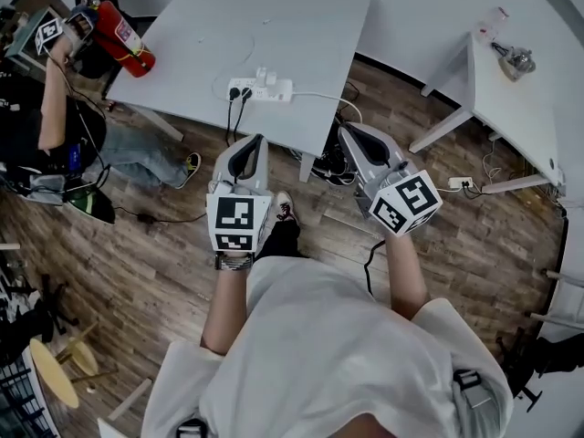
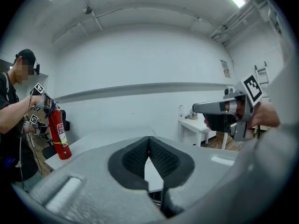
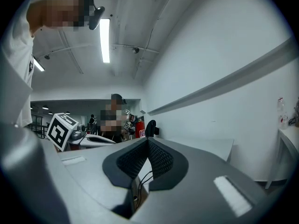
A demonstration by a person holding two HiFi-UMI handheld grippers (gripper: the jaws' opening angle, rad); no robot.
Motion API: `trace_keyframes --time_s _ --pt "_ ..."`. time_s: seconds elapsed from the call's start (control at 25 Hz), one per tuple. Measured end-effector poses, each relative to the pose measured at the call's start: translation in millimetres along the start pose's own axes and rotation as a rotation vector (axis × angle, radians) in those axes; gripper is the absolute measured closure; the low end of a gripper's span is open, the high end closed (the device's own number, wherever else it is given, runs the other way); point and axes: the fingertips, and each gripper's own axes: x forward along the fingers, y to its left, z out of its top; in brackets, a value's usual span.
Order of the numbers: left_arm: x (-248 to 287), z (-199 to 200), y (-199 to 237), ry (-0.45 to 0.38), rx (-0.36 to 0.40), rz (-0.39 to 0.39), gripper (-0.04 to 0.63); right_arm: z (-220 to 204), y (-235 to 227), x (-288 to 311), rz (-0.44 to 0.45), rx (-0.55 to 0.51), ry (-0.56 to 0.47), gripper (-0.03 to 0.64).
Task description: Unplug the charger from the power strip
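White oblong plastic power strip [image 1: 261,90], small white charger [image 1: 265,78] plugged in, lies on the grey table [image 1: 274,26]; left gripper [image 1: 258,139] and right gripper [image 1: 344,129], pinched closed and empty, hang short of it, likely the approach, so the jaws must open next.

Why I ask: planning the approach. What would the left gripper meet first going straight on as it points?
The left gripper would probably meet the near edge of the white rectangular table first, near the white plastic power strip; depth is unclear.
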Motion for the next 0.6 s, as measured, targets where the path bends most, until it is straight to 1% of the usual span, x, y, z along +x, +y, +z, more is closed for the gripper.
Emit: trace_keyframes --time_s 0.24,0.36,0.48,0.6 --pt "64.7 -3.3 45.6 0.043 -0.017 -0.005 0.597 -0.9 -40.8 67.8 0.012 0.010 0.031 0.615" --pt "96.1 -1.3 65.0 0.051 -0.014 -0.010 0.597 -5.2 -58.3 100.1 0.026 0.016 0.045 0.615" --pt "120.5 -0.7 79.5 0.061 -0.016 -0.018 0.597 -8.5 -69.6 127.8 0.044 0.017 0.062 0.615" --pt "138.5 -1.6 88.7 0.071 -0.013 -0.027 0.597 -13.3 -82.3 148.9 0.049 0.022 0.057 0.615"
